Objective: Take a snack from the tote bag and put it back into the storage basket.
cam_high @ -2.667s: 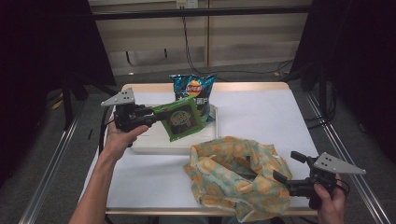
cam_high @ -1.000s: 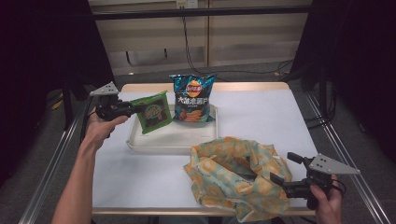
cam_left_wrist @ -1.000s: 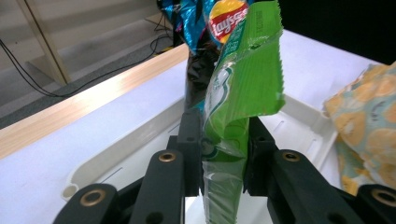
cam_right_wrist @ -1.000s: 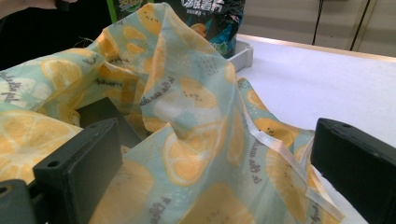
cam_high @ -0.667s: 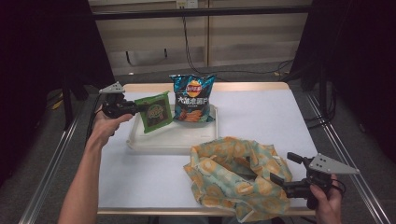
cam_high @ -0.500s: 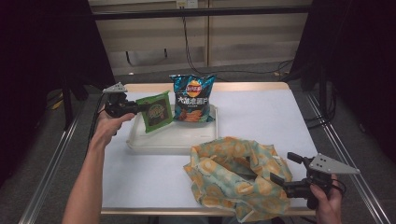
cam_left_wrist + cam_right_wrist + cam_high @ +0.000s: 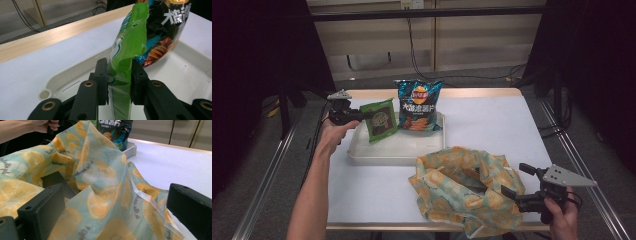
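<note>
1. The left gripper (image 7: 362, 116) is clamped on the edge of a green snack bag (image 7: 380, 120); in the left gripper view both black pads pinch the bag's crimped side (image 7: 122, 72).
2. The green snack bag stands upright over the left end of the white tray (image 7: 397, 150), just beside a blue chip bag (image 7: 417, 106) that stands in the tray's far part.
3. The right gripper (image 7: 518, 181) sits at the near right corner of the table (image 7: 492, 120), jaws spread wide apart, with folds of the lemon-print cloth bag (image 7: 462, 187) lying between them, not pinched.
4. The cloth bag lies crumpled near the tray's front edge.
</note>
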`<control>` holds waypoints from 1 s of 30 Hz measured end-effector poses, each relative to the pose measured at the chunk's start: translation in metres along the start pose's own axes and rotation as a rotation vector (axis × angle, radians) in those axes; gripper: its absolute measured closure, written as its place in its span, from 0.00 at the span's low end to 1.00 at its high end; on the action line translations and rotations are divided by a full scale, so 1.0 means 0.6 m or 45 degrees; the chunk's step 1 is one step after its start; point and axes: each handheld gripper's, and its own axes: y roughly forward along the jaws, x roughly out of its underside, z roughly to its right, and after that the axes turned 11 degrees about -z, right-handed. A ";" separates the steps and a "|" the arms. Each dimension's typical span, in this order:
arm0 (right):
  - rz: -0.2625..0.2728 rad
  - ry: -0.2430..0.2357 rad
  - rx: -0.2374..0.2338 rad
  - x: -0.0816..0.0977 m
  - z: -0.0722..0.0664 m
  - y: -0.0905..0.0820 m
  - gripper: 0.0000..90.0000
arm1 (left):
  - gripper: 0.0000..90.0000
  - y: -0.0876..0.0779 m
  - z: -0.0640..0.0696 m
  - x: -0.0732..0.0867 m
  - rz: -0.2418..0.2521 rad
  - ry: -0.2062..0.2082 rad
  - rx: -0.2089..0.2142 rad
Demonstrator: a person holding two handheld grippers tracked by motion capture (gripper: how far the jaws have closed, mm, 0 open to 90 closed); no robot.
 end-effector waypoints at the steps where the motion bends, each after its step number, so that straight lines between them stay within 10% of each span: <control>1: 0.001 0.000 0.000 0.000 0.001 0.000 0.01 | 0.80 0.001 -0.002 0.000 -0.002 -0.003 -0.013; 30: -0.013 -0.003 -0.012 0.001 0.002 0.003 0.01 | 0.69 0.030 -0.044 -0.006 -0.021 -0.127 -0.185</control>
